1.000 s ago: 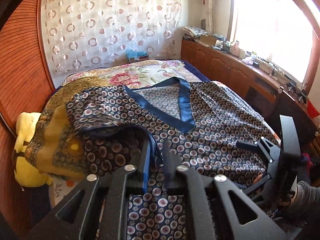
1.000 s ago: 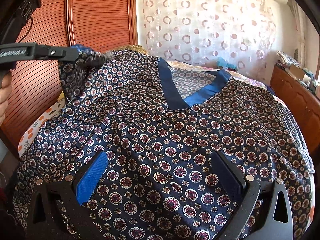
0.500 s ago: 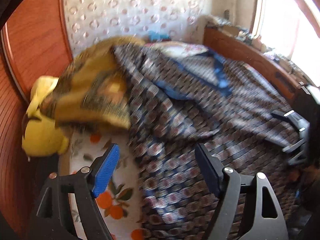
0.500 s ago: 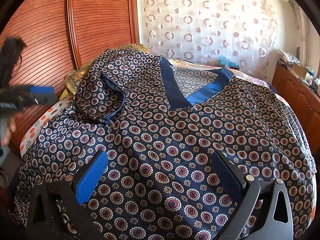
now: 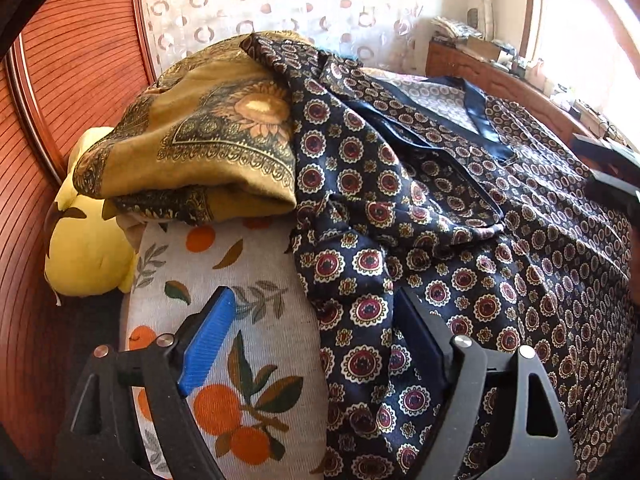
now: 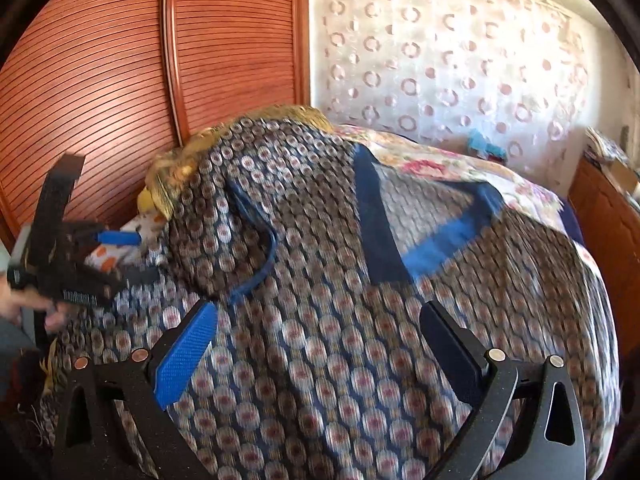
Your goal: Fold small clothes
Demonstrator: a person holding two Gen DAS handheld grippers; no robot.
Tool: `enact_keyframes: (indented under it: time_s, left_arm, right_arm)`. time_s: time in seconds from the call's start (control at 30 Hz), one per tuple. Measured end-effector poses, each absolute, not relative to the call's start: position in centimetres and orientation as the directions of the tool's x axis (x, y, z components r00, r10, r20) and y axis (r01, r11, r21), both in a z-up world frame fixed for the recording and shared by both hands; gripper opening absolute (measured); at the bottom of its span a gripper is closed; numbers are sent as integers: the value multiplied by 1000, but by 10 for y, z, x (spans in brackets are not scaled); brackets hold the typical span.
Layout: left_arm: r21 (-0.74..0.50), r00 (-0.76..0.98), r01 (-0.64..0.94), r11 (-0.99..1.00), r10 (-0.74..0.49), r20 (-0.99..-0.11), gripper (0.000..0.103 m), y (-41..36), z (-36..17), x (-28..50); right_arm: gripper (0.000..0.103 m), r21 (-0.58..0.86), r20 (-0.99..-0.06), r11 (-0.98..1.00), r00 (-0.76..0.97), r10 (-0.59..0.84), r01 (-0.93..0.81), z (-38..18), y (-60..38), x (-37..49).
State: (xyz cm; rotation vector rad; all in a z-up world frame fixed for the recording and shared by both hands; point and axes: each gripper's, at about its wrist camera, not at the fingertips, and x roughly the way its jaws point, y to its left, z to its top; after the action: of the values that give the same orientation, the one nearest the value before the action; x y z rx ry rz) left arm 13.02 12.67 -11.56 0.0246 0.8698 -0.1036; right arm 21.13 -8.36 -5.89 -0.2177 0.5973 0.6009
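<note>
The left gripper [image 5: 312, 344] stands wide apart with nothing pinched; its jaws have just been opening, and the side hem of the navy patterned top [image 5: 460, 240] runs between them without either pad pressing on it. Taking that top as the landmark: it lies spread face up on the bed, V-neck away from both cameras, with its left sleeve [image 5: 360, 184] already turned in over the chest. The orange-print sheet [image 5: 240, 360] shows bare just beside the top's left edge, a mustard scarf [image 5: 208, 140] is heaped against its shoulder, and a yellow plush toy [image 5: 88, 248] sits beyond that, against the wooden wardrobe [image 6: 120, 80]. The right gripper [image 6: 320, 352] also hangs open, over the top's lower front, holding nothing. The step in hand looks like taking the left side edge to fold it inward. To do it well, bite only the top's hem, not the sheet beneath, close fully before lifting, and carry the edge across low and flat so the tucked sleeve stays put, while the right side pins the fabric.
</note>
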Motion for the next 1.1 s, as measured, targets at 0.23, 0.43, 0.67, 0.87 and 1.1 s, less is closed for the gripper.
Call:
enact_keyframes:
  time_s: [0.23, 0.43, 0.67, 0.87, 1.1]
  left_arm:
    - [-29, 646, 98, 995, -86, -759, 82, 127, -115, 133]
    - [-50, 652, 96, 994, -101, -752, 82, 129, -115, 132]
    - [-42, 654, 95, 995, -94, -751, 82, 129, -116, 132]
    - [-37, 655, 95, 995, -91, -750, 82, 127, -116, 131]
    - [-32, 655, 94, 995, -86, -751, 82, 127, -116, 131]
  right_arm:
    - [92, 47, -629, 761, 572, 526, -647, -51, -40, 276]
    - [83, 65, -684, 732, 504, 528, -678, -56, 9, 319]
    - [54, -11, -734, 724, 497, 463, -690, -67, 53, 352]
    - [11, -43, -725, 724, 520, 452, -689, -66, 56, 372]
    - [15, -47, -712, 855, 618, 334, -517, -58, -4, 412]
